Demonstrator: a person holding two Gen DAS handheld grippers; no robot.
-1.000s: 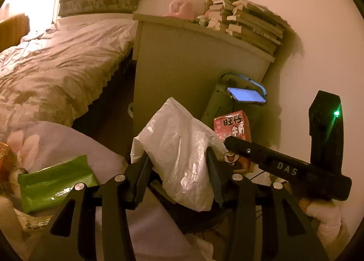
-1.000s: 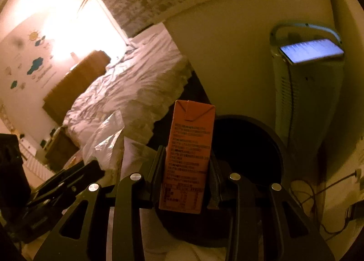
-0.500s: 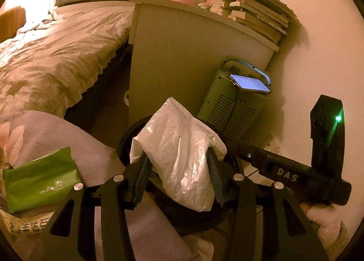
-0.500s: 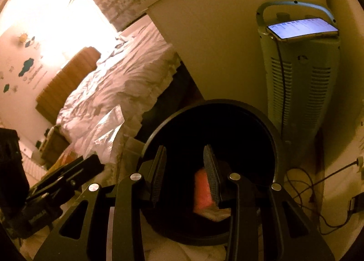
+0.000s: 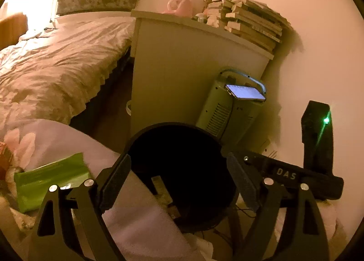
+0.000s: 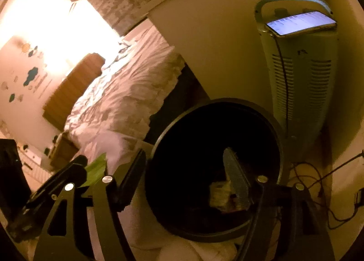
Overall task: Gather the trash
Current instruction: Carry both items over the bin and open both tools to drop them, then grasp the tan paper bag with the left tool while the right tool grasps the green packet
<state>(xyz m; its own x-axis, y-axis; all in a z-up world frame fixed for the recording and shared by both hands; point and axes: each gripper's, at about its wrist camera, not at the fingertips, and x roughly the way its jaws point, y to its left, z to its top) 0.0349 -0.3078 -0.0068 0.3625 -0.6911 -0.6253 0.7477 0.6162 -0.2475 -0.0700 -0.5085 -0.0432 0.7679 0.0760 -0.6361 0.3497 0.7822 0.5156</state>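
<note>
**Both grippers held wide over the black bin**

At the far left a green wrapper (image 5: pixel 51 181) lies on the pale pink bedding (image 5: pixel 68 140) in the foreground, beside some other litter I cannot make out at the very edge. Behind it stretches the rumpled bed (image 5: pixel 56 56).

The left gripper (image 5: pixel 178 179) hangs above the round black bin (image 5: pixel 145 133), its fingers (image 5: pixel 115 181) spread far apart with nothing between them. The bin's inside is dark from this side; only some faint scraps show near the bottom.

The right gripper (image 6: pixel 184 176) is just beside it, also over the bin (image 6: pixel 278 138), fingers (image 6: pixel 235 179) likewise wide apart and bare. Down in the bin, close to the right finger in that view, sits a pale crumpled piece of trash (image 6: pixel 219 195).

Behind the bin stands a plain cabinet (image 5: pixel 182 67) with a stack of books (image 5: pixel 252 24) on top. To the right, a pale green heater (image 5: pixel 227 113) stands against the wall with a lit phone (image 5: pixel 245 92) resting on its top, and cables (image 6: pixel 318 181) trail across the floor.
</note>
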